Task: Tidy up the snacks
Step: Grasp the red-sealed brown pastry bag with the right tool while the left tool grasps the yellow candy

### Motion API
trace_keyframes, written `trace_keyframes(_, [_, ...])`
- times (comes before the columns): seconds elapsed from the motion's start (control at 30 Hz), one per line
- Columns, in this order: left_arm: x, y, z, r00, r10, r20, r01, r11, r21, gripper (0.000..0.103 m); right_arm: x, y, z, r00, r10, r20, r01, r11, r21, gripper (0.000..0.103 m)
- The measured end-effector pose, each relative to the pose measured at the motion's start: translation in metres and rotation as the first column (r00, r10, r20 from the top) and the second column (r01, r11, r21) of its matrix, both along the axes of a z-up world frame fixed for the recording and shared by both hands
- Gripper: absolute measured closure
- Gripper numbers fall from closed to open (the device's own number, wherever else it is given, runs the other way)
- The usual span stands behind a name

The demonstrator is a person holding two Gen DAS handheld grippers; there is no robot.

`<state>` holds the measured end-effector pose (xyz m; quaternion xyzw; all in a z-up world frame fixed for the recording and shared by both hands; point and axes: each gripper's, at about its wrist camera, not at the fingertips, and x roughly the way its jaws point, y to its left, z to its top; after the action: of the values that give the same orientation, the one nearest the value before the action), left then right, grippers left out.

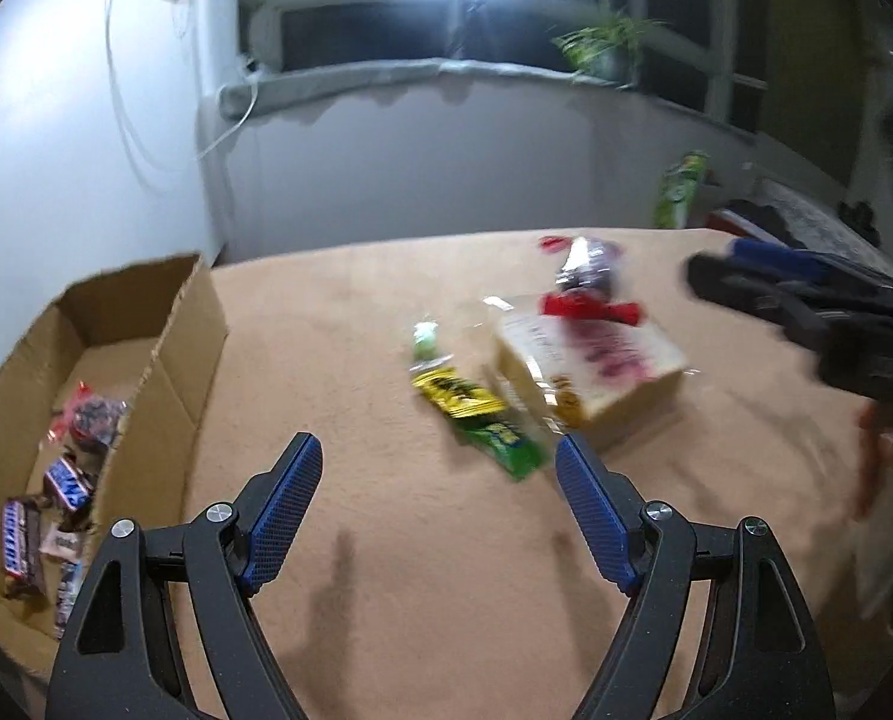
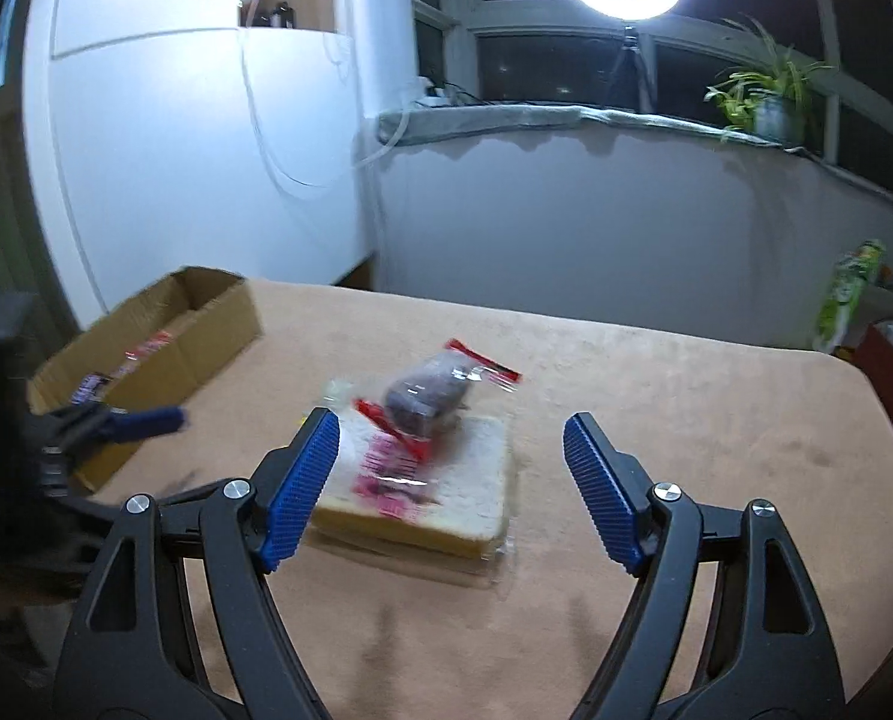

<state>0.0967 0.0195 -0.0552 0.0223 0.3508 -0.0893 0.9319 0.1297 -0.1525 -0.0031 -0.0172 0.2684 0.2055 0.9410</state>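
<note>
With both the left gripper (image 1: 437,456) and right gripper (image 2: 452,438) spread and empty, take the dark red-ended packet (image 2: 431,393) lying on the wrapped bread (image 2: 446,498) first, squeezing gently, toward the cardboard box (image 1: 188,354).

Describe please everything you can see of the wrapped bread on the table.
The wrapped bread is a pale square sliced loaf in clear plastic with blurred red print on top. It lies flat on the tan table, right of the yellow-green packet. A dark snack in a red-edged wrapper seems to rest on its far edge. Nothing grips it.
</note>
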Motion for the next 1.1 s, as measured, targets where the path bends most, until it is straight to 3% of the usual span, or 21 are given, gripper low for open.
trace_keyframes(0.17, [0.020,0.005,-0.011,0.998,0.053,-0.044,-0.054,0.998,-0.021,0.023,0.010,0.011,-0.007,0.999,0.027,-0.019,-0.027,0.999,-0.027,0.023])
trace_keyframes(0.33, [0.032,-0.001,-0.017,0.996,0.042,-0.074,-0.043,0.999,-0.024,0.023,0.047,0.010,-0.015,0.995,0.017,-0.096,-0.012,0.999,0.052,0.023])
trace_keyframes(0.57, [0.062,-0.010,-0.013,0.996,0.018,-0.084,-0.017,1.000,0.010,0.023,0.078,0.029,-0.030,0.988,0.021,-0.151,-0.022,1.000,-0.001,0.024])
trace_keyframes(0.6, [0.067,-0.010,-0.015,0.996,0.011,-0.093,-0.010,1.000,0.005,0.023,0.078,0.028,-0.031,0.989,0.029,-0.148,-0.027,1.000,0.016,0.036])
trace_keyframes(0.63, [0.070,-0.007,-0.016,0.995,0.003,-0.097,-0.004,1.000,-0.005,0.023,0.078,0.028,-0.032,0.988,0.035,-0.151,-0.032,0.999,0.023,0.058])
trace_keyframes(0.67, [0.073,-0.005,-0.018,0.994,-0.011,-0.105,0.008,1.000,-0.026,0.023,0.078,0.028,-0.033,0.987,0.038,-0.157,-0.035,0.999,0.020,0.061])
trace_keyframes(0.8, [0.074,0.003,-0.022,0.991,-0.049,-0.125,0.036,0.994,-0.106,0.034,0.075,0.026,-0.034,0.986,0.064,-0.152,-0.062,0.998,0.022,0.062])
trace_keyframes(0.93, [0.066,0.000,-0.022,0.989,-0.089,-0.120,0.075,0.990,-0.118,0.047,0.067,0.023,-0.032,0.989,0.070,-0.131,-0.069,0.997,0.018,0.064])
trace_keyframes(1.1, [0.069,-0.003,-0.023,0.987,-0.095,-0.127,0.081,0.991,-0.111,0.047,0.052,0.017,-0.028,0.992,0.064,-0.113,-0.061,0.998,0.034,0.064])
